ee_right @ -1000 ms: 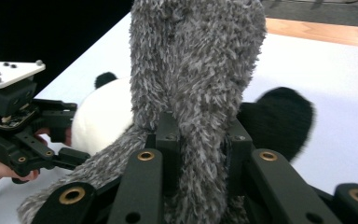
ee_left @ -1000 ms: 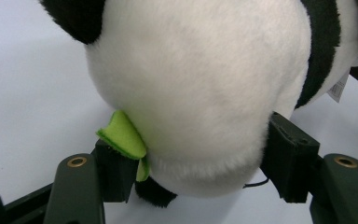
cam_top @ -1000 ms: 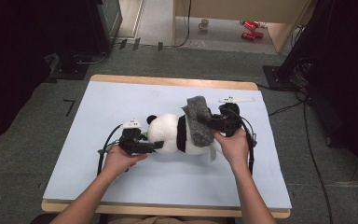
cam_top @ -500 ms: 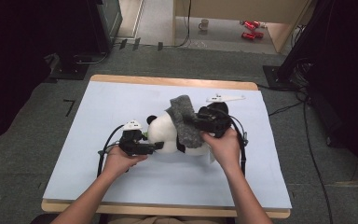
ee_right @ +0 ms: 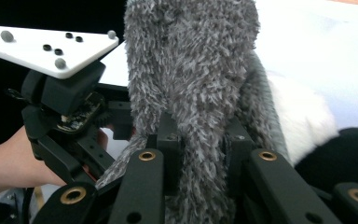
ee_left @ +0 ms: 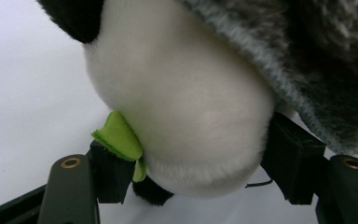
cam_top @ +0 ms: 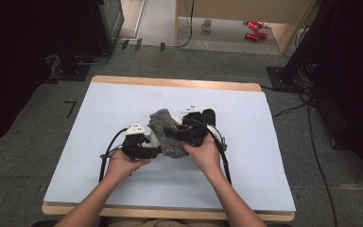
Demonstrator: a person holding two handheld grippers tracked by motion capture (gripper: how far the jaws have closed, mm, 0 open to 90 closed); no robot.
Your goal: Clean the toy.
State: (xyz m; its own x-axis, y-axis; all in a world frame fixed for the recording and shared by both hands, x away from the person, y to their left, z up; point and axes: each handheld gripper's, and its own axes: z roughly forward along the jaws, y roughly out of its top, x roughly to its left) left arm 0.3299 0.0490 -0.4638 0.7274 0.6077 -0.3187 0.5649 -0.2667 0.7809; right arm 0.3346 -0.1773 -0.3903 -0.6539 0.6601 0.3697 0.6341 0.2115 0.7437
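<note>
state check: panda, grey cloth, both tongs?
panda: lying on the table, head between the left tongs' jaws
cloth: grey, fluffy, draped over the panda, pinched in the right tongs
left tongs: closed on the panda's head
right tongs: shut on the cloth

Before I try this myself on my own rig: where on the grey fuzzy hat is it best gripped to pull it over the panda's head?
Probably at its open rim, from the panda's body side. The grey fuzzy hat is soft and folds flat there, so a thin bunch fits between the jaws, as the right claw pinches it now. The left claw steadies the panda's head, which the rim already overlaps.
</note>
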